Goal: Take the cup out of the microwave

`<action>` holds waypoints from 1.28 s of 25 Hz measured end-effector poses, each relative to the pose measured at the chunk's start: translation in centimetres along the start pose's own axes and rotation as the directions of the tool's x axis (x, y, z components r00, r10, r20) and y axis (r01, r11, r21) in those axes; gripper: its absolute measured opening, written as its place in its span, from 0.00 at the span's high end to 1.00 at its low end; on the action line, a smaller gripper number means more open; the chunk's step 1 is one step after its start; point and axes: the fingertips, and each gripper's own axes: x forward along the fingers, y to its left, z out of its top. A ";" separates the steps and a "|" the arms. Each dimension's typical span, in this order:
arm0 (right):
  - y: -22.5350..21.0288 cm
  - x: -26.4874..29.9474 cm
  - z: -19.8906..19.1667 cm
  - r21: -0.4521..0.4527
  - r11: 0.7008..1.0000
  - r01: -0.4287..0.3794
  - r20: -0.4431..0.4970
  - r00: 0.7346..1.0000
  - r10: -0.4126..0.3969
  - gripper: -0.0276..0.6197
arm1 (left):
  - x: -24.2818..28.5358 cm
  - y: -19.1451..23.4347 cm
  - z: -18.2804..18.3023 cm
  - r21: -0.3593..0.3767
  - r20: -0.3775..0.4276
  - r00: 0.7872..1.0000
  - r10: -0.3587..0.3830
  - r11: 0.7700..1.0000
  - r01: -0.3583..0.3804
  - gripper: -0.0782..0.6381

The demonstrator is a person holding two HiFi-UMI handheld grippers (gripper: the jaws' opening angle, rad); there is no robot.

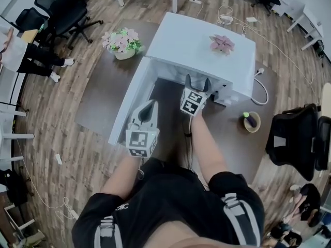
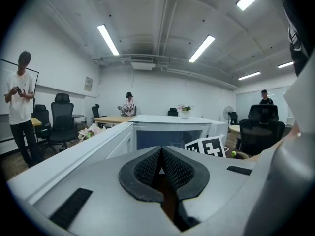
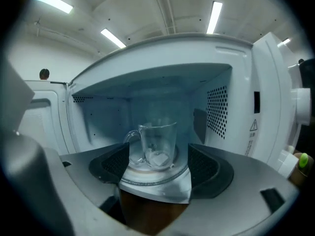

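Currently we have the right gripper (image 3: 158,154) aimed into the open microwave (image 3: 236,82), jaws set wide with nothing pressed between the pads. The cup (image 3: 156,145), a clear glass mug, stands straight ahead of the jaw gap and past the fingertips, upright on the turntable (image 3: 152,175) inside the cavity. Its handle faces the left-hand jaw, and a pale object we cannot identify lies at its bottom. Neither pad touches the glass.

From the head view, the right gripper (image 1: 197,82) has its tips at the mouth of the microwave (image 1: 201,45). The left gripper (image 1: 151,105) sits behind it and to its left, just beside the swung-out door (image 1: 124,112).

We read the left gripper (image 2: 161,151) as closed: its pads meet at the tips and it holds nothing. The door (image 2: 93,146) runs along its left side.
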 end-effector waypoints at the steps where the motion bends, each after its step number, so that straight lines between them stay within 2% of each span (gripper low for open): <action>1: 0.0 0.4 -0.2 -0.007 1.000 -0.001 -0.012 1.000 0.001 0.41 | 0.2 0.1 -0.2 -0.001 -0.004 1.000 0.001 1.000 -0.001 0.89; 7: -0.1 2.5 -1.6 -0.037 0.999 -0.015 -0.059 0.998 0.013 0.41 | 1.1 0.1 -1.3 0.002 -0.035 0.999 -0.004 1.000 0.004 0.89; 11: -0.1 3.5 -1.4 -0.065 0.998 -0.025 -0.054 0.998 0.022 0.41 | 1.3 -0.2 -2.1 0.000 -0.055 0.998 -0.012 1.000 0.012 0.89; 15: -0.4 5.0 -1.0 -0.055 0.998 -0.039 -0.090 0.995 0.034 0.41 | 1.4 -0.2 -2.7 0.003 -0.073 0.997 -0.015 1.000 0.015 0.89; 26: 1.0 7.6 -0.8 -0.095 0.989 -0.116 -0.129 0.986 0.103 0.41 | 1.9 0.2 -2.7 0.008 -0.082 0.996 -0.027 1.000 0.028 0.89; 32: 1.5 6.3 -0.9 -0.093 0.984 -0.152 -0.130 0.982 0.139 0.40 | 1.4 0.2 -2.0 0.018 -0.070 0.997 -0.036 0.999 0.037 0.89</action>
